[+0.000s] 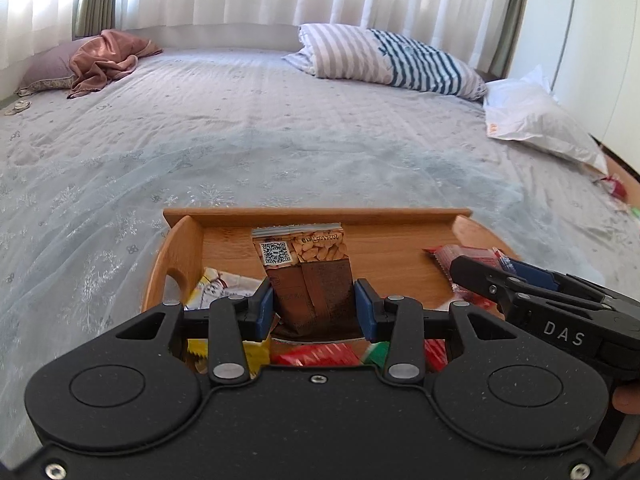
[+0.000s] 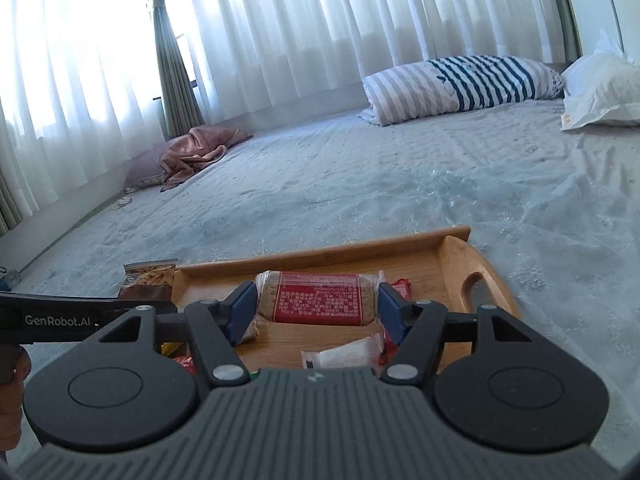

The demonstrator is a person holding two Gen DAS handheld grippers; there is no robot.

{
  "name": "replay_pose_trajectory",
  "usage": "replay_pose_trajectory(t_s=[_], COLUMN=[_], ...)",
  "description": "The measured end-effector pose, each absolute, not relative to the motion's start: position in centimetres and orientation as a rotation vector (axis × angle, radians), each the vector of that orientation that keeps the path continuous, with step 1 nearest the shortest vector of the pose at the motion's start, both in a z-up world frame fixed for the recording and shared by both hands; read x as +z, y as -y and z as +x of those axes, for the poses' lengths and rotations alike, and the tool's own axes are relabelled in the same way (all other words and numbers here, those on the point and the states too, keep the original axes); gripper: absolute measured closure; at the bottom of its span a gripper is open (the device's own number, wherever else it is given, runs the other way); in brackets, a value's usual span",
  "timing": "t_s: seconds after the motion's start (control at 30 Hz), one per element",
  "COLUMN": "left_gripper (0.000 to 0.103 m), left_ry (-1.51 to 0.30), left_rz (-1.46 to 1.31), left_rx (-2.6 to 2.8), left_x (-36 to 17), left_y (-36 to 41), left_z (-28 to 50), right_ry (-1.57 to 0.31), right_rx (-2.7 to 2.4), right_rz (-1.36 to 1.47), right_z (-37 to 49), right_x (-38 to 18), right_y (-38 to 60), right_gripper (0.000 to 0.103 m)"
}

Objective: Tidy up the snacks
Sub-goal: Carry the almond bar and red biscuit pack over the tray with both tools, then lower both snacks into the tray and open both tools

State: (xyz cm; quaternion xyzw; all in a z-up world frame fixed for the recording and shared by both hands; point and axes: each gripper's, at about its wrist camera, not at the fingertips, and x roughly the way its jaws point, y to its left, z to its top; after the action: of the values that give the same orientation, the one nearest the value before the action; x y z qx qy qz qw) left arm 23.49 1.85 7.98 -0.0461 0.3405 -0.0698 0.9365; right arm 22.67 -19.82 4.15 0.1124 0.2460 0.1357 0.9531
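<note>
Sorting mid-way. Left gripper (image 1: pixel 314 306) clamps a brown peanut packet (image 1: pixel 308 276) upright above the wooden tray (image 1: pixel 316 213); right gripper (image 2: pixel 316 310) clamps a red biscuit pack (image 2: pixel 318 298) over the same tray. Inside the tray: loose red, yellow, green and white wrappers (image 1: pixel 316 354), apparently unsorted, partly hidden.

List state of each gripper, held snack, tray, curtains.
left gripper: shut on peanut packet, held upright above tray
right gripper: shut on red cracker packet, held flat over tray
wooden tray: on the bed, holding loose snacks
white wrapped snack: lying flat in tray
sheer curtains: drawn shut
</note>
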Motion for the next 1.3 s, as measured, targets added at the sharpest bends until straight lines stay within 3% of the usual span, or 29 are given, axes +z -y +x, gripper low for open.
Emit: replay_pose_trajectory(t_s=[0.53,1.3], left_gripper=[0.064,0.064], left_ry=[-0.703,-0.730], left_rz=[-0.059,-0.029], left_rx=[-0.121,-0.077], left_x=[5.3,3.2], left_y=[-1.3,-0.2], left_z=[29.0,29.9], right_ry=[-0.525,-0.547], right_rx=[0.263,0.263], right_rz=[0.175,0.139], right_z=[26.6,27.0], right_x=[1.8,1.1], right_y=[18.7,17.8], right_gripper=[0.036,0.035])
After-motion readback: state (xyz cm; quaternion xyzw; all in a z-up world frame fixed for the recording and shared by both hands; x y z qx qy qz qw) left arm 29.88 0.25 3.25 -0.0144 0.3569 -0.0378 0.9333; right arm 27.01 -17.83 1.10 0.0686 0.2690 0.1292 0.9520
